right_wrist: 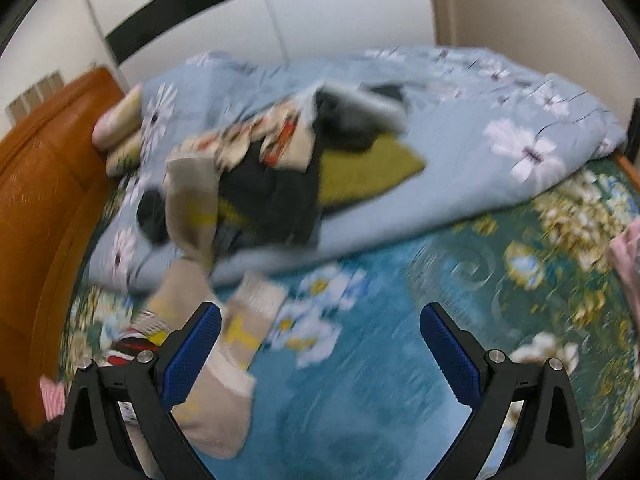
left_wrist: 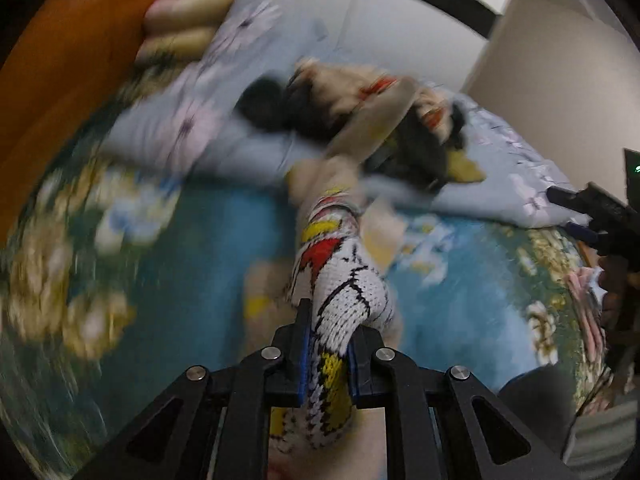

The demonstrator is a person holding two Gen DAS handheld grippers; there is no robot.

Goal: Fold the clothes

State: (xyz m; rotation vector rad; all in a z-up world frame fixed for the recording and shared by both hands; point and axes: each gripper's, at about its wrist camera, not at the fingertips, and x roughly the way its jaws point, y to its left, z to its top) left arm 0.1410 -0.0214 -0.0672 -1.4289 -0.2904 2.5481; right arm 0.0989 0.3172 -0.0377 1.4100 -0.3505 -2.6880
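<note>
My left gripper [left_wrist: 329, 344] is shut on a white knitted garment [left_wrist: 344, 276] with red, yellow and black patches. The garment stretches away toward a pile of clothes [left_wrist: 360, 116] on the bed. In the right wrist view my right gripper [right_wrist: 320, 336] is open and empty above the blue floral bedsheet [right_wrist: 360, 380]. The garment's beige inner side [right_wrist: 216, 380] hangs just left of its left finger [right_wrist: 192, 356]. The pile of clothes [right_wrist: 288, 168] lies beyond, with dark, beige and olive pieces. The right gripper also shows at the right edge of the left wrist view [left_wrist: 588, 220].
A light blue flowered quilt [right_wrist: 500, 152] is bunched across the back of the bed. An orange wooden headboard [right_wrist: 44, 208] stands at the left with pillows [right_wrist: 120, 132] against it. A pink cloth [right_wrist: 628, 256] lies at the right edge. White walls rise behind.
</note>
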